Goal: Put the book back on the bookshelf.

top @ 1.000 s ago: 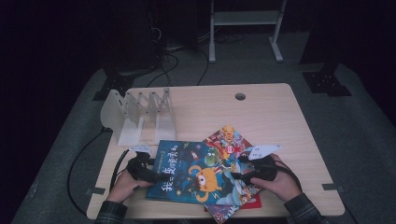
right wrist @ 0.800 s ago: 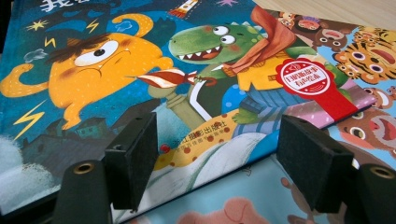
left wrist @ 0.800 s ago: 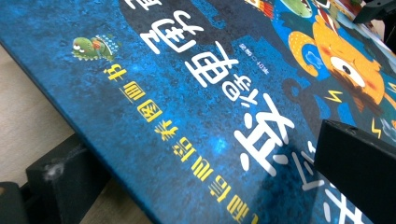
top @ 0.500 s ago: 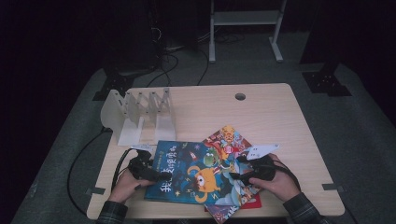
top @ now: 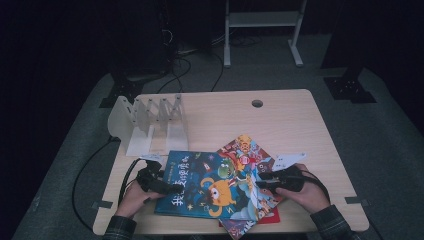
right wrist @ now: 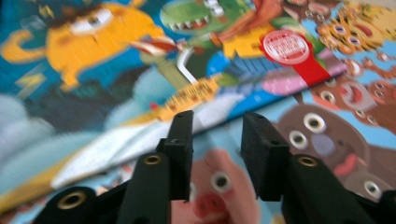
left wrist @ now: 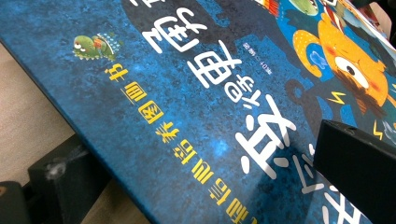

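A blue picture book (top: 200,190) with an orange monster on its cover lies at the front middle of the table. Its right side rests on a second, multicoloured animal book (top: 247,150). My left gripper (top: 167,189) is open at the blue book's left edge. In the left gripper view, one jaw sits under the blue cover (left wrist: 187,93) and the other above it, far apart. My right gripper (top: 262,181) hovers at the blue book's right edge. Its jaws (right wrist: 215,126) stand a little apart over the animal book (right wrist: 327,93), with nothing between them.
A white slotted book rack (top: 150,125) stands at the back left of the wooden table (top: 300,125). A red book (top: 272,217) pokes out from under the pile at the front. A cable hole (top: 257,103) is near the far edge.
Both grippers have crept slightly inward along the blue book's edges. The books have not visibly shifted.
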### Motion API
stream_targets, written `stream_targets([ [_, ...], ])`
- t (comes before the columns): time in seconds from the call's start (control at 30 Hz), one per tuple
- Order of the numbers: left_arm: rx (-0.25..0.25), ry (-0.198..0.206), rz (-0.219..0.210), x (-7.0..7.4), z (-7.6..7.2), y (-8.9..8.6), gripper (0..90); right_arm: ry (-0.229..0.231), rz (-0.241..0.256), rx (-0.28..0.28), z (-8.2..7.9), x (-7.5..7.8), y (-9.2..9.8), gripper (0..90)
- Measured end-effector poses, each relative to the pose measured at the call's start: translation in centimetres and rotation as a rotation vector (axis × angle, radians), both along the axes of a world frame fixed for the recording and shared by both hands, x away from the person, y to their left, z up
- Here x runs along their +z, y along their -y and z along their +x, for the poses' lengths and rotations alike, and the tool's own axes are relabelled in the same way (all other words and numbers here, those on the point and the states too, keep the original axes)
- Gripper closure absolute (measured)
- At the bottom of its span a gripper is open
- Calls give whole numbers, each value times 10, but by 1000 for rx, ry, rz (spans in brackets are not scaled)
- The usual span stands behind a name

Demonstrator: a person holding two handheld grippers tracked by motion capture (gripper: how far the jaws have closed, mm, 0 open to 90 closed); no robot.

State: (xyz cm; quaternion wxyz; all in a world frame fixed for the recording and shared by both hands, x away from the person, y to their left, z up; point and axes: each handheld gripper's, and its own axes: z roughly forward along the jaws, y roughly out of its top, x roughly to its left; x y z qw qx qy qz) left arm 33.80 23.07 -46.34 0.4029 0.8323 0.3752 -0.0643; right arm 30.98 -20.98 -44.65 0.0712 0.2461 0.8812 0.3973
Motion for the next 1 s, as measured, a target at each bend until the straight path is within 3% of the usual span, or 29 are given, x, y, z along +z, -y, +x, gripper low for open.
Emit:
stream_targets([
  [0.2,-3,-12,-8,-2,1,0,0,10,8,40,-3,-1,-3,782],
  [0.37,-6,-28,-22,-3,2,2,0,11,10,43,-4,-2,-4,803],
  [0.57,5,-20,-27,1,2,3,0,15,4,44,-6,-1,-5,830],
  [0.83,23,46,-144,27,-3,-2,0,-13,17,53,-6,-1,-6,837],
  [1.0,13,77,-171,41,-6,-1,0,-14,15,58,-6,-1,-6,838],
])
